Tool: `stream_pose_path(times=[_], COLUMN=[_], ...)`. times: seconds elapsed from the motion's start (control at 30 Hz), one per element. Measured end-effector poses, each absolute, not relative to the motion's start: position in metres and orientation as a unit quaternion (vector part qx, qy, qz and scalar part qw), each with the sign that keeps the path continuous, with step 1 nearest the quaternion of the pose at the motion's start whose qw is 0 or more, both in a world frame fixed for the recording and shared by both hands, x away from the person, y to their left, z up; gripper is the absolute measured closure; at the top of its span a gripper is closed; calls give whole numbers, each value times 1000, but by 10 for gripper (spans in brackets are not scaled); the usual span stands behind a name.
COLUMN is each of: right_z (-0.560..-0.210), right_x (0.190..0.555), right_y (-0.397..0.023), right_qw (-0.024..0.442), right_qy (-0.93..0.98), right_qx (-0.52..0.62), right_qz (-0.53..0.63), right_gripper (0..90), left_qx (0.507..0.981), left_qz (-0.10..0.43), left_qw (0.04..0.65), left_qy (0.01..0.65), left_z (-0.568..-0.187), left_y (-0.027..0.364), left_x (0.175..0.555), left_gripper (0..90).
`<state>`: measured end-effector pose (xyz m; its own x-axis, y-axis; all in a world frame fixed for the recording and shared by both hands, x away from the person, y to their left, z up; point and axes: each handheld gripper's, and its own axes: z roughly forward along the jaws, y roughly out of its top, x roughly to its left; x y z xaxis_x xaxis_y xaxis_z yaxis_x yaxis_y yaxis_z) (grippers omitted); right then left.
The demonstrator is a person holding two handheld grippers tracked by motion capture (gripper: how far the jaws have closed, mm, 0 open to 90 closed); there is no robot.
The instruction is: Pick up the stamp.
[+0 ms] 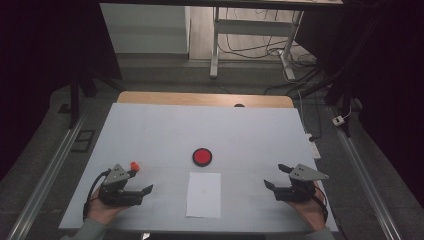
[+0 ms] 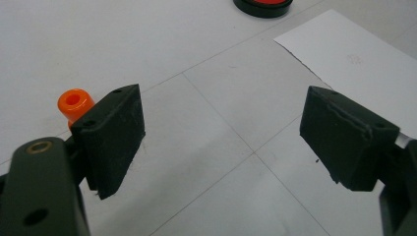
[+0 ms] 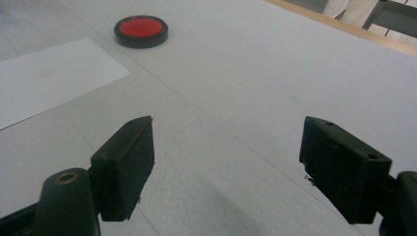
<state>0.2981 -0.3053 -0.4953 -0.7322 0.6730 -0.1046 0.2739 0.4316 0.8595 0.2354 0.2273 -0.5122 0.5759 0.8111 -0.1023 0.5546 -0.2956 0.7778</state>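
Wide white-covered table (image 1: 165,130), wooden edge at far side. White rectangular paper sheet (image 1: 204,194) lies near-centre, round red disc with black rim (image 1: 202,156) just beyond it. Left gripper (image 1: 142,192) and right gripper (image 1: 274,176) rest either side, jaws spread wide, nothing between. Small orange plastic cylinder (image 1: 134,166) stands just beside left gripper.
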Motion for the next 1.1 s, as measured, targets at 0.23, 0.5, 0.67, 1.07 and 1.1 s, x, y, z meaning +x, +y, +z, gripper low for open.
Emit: stream_pose_path(times=[0.23,0.5,0.67,1.07,1.1], right_z=[-495,-499,-501,-504,-504], right_x=[298,298,297,299,299], right_y=[-304,-304,-302,-301,-301], right_qw=[214,213,211,208,206], right_qy=[817,817,821,823,823], right_qx=[286,286,288,287,286], right_qz=[452,453,446,443,445], right_gripper=[248,258,267,283,286], left_qx=[783,787,786,792,793], left_qz=[158,159,159,155,155], left_qw=[416,418,422,414,413], left_qy=[434,426,423,420,420], left_z=[-509,-508,-506,-507,-507], left_y=[228,226,225,222,222], left_x=[234,231,230,233,233], left_gripper=[176,183,185,197,198])
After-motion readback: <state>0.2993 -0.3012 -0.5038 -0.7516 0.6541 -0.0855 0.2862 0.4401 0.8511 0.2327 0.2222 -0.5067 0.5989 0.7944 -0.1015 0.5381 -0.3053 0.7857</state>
